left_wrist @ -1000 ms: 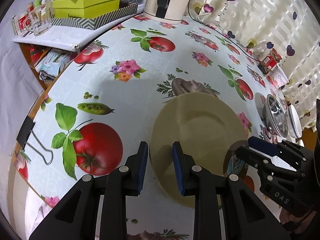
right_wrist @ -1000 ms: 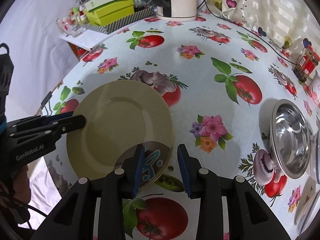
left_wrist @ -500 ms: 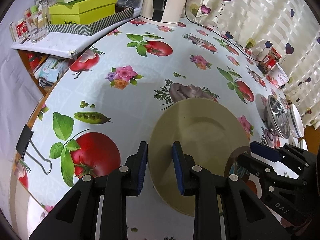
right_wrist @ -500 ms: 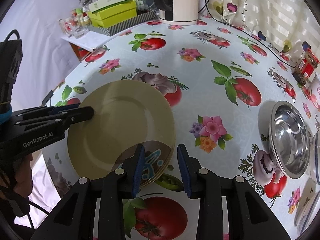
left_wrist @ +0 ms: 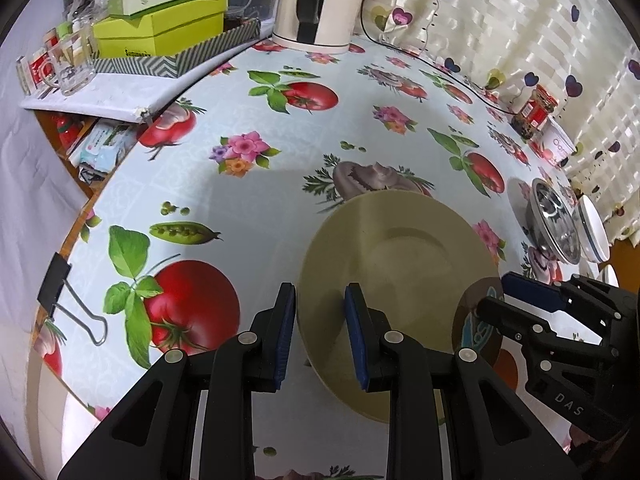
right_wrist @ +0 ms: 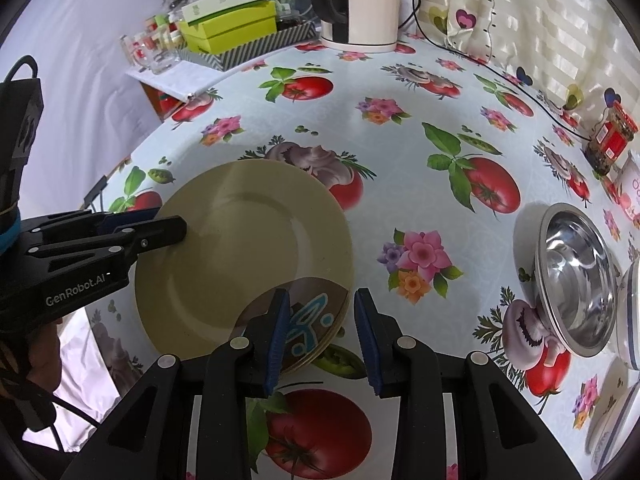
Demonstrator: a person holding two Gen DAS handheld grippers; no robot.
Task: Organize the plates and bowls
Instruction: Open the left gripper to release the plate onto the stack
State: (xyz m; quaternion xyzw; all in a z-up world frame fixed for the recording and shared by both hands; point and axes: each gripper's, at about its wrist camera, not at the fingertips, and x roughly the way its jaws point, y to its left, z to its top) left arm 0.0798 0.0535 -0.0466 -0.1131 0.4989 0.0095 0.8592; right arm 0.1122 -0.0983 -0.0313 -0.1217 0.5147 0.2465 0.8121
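Observation:
A wide beige plate [left_wrist: 400, 264] [right_wrist: 240, 248] sits low over the flowered tablecloth near its left edge. My left gripper [left_wrist: 320, 300] [right_wrist: 160, 222] is shut on the plate's left rim, one finger over the rim and the other outside it. A smaller dark translucent plate [right_wrist: 316, 308] [left_wrist: 476, 316] with a blue mark overlaps the beige plate's near right rim. My right gripper [right_wrist: 320, 300] [left_wrist: 504, 296] is shut on that dark plate, one finger over it and the other just past its edge. I cannot tell whether the plates rest on the table.
A steel bowl [right_wrist: 576, 284] [left_wrist: 554, 220] stands tilted at the right beside white bowls [right_wrist: 630, 316]. At the back are a kettle [right_wrist: 360, 4], green boxes [right_wrist: 228, 28], glasses and a jar [right_wrist: 610, 140]. A binder clip [left_wrist: 60, 284] grips the table's left edge.

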